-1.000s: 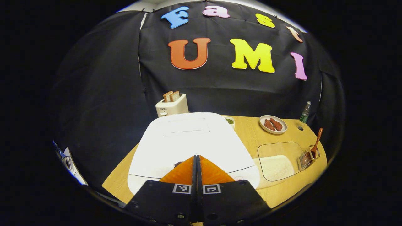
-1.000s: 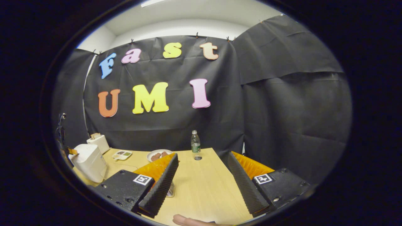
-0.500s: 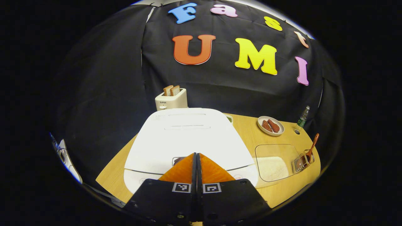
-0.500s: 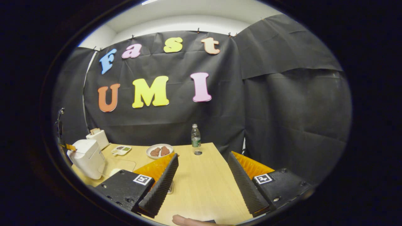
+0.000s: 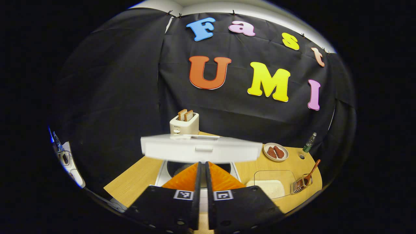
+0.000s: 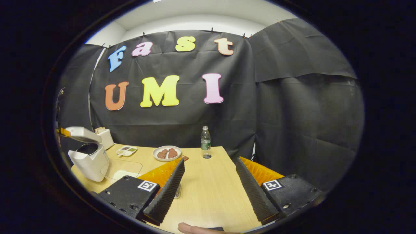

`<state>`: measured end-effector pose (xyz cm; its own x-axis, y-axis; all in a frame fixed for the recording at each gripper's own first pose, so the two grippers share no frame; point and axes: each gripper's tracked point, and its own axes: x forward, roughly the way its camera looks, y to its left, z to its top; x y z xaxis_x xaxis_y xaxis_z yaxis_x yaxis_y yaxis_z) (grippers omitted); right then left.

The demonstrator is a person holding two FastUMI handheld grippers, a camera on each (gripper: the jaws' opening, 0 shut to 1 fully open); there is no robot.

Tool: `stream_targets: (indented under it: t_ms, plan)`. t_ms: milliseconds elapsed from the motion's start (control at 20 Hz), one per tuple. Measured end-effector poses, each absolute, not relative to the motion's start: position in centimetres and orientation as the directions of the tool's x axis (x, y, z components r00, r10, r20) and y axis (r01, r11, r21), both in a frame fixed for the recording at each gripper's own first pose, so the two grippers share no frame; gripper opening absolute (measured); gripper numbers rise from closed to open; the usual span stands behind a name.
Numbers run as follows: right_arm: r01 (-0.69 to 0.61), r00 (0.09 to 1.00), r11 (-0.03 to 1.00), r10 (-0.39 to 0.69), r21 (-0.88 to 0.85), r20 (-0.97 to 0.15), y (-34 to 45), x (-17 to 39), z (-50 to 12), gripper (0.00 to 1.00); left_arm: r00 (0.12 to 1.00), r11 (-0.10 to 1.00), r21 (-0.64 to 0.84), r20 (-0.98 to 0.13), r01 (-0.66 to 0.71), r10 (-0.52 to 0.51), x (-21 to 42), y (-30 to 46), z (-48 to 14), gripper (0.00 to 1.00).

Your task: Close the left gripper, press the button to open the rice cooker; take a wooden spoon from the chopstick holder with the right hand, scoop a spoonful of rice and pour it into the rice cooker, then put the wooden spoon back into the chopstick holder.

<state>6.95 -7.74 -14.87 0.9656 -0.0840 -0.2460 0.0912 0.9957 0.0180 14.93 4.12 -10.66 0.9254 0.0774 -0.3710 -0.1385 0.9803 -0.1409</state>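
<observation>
In the left gripper view, the left tongs (image 5: 202,169) were pressed together, holding nothing, their tips at the cooker (image 5: 198,177). Its lid (image 5: 201,150) stood raised and hid most of the dark pot; the tongs covered the cooker's front. To the right on the bench (image 5: 133,183) lay a clear tray (image 5: 272,182) with rice (image 5: 264,188), and beside it the holder (image 5: 298,185) with the spoon (image 5: 311,170) leaning out.

In the right gripper view, the right tongs (image 6: 209,177) gaped wide and empty over the bench. Their left finger hid what was probably the holder. The cooker stood far left, lid up, near a plate (image 6: 167,153) and bottle (image 6: 205,141). A fingertip (image 6: 191,228) was cut off at the bottom edge.
</observation>
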Motion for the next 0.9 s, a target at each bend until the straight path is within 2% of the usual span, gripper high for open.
stream_targets:
  t_ms: [50, 100, 200, 250, 300, 350, 450, 550, 900]
  plan:
    - [0.086, 0.966, 0.996, -0.08, 0.014, -0.247, -7.5, 6.9, -14.9, 0.99, 0.931, 0.982, -0.134, -0.357, -0.129, 0.074, 14.3, 3.9, -10.1, 0.37]
    - [0.082, 0.965, 0.997, -0.077, 0.009, -0.25, -7.2, 7.0, -15.1, 0.99, 0.934, 0.984, -0.123, -0.348, -0.13, 0.08, 13.8, 3.8, -9.5, 0.43]
    - [0.073, 0.964, 0.997, -0.071, -0.001, -0.258, -6.6, 7.0, -15.5, 0.99, 0.938, 0.986, -0.113, -0.337, -0.123, 0.078, 12.2, 3.4, -8.8, 0.46]
    - [0.07, 0.963, 0.998, -0.068, -0.004, -0.26, -6.3, 7.1, -15.7, 0.99, 0.945, 0.988, -0.112, -0.321, -0.105, 0.064, 11.4, 2.7, -8.3, 0.57]
    - [0.066, 0.963, 0.998, -0.065, -0.005, -0.261, -6.0, 7.2, -15.8, 0.99, 0.953, 0.989, -0.116, -0.299, -0.091, 0.053, 10.7, 2.3, -7.7, 0.8]
    - [0.061, 0.963, 0.998, -0.06, -0.005, -0.264, -5.6, 7.3, -16.0, 0.99, 0.96, 0.989, -0.128, -0.279, -0.069, 0.031, 10.1, 1.6, -7.1, 0.91]
    - [0.04, 0.962, 0.999, -0.037, 0.007, -0.27, -4.5, 7.8, -16.4, 1.0, 0.967, 0.991, -0.126, -0.253, -0.051, 0.018, 8.5, 0.6, -6.2, 0.9]
    - [0.014, 0.961, 1.0, -0.01, 0.015, -0.278, -3.3, 8.6, -17.2, 1.0, 0.978, 0.994, -0.107, -0.209, -0.027, 0.004, 6.8, -0.3, -5.0, 0.94]
    - [-0.038, 0.955, 0.997, 0.057, 0.069, -0.292, -0.5, 12.2, -20.3, 1.0, 0.995, 0.997, -0.071, -0.093, -0.029, 0.023, 1.4, -1.4, -3.4, 0.93]
